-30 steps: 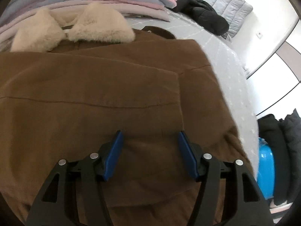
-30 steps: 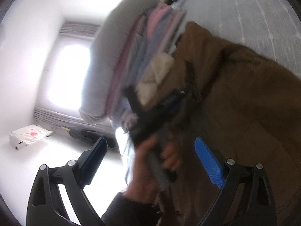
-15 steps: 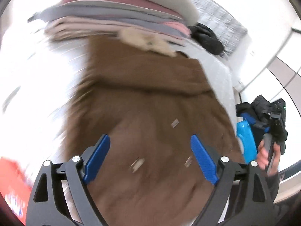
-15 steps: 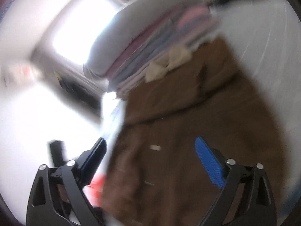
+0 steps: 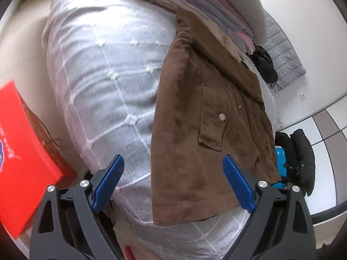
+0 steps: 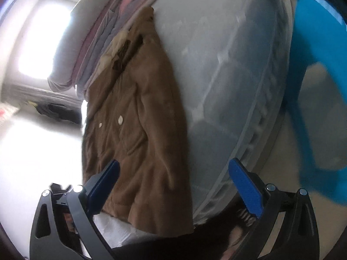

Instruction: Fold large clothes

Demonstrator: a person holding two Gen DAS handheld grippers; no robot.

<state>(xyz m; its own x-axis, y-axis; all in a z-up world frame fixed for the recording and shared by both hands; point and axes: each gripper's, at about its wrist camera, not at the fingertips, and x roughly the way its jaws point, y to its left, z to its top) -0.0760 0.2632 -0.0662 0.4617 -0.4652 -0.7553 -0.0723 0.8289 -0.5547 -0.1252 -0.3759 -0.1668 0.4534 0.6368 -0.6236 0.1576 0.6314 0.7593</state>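
Your left gripper and your right gripper both have their fingers wide apart, holding nothing. The brown coat lies folded on the white bed, its collar touching the pile of folded clothes.

Left claw and right claw gape empty.

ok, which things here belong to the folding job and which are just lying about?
In the job:
- brown coat, lying on the bed
- stack of folded clothes by its collar
- left gripper and right gripper, both open, holding nothing

Lying about:
- red box
- black clothes
- grey quilted coat
- blue stool
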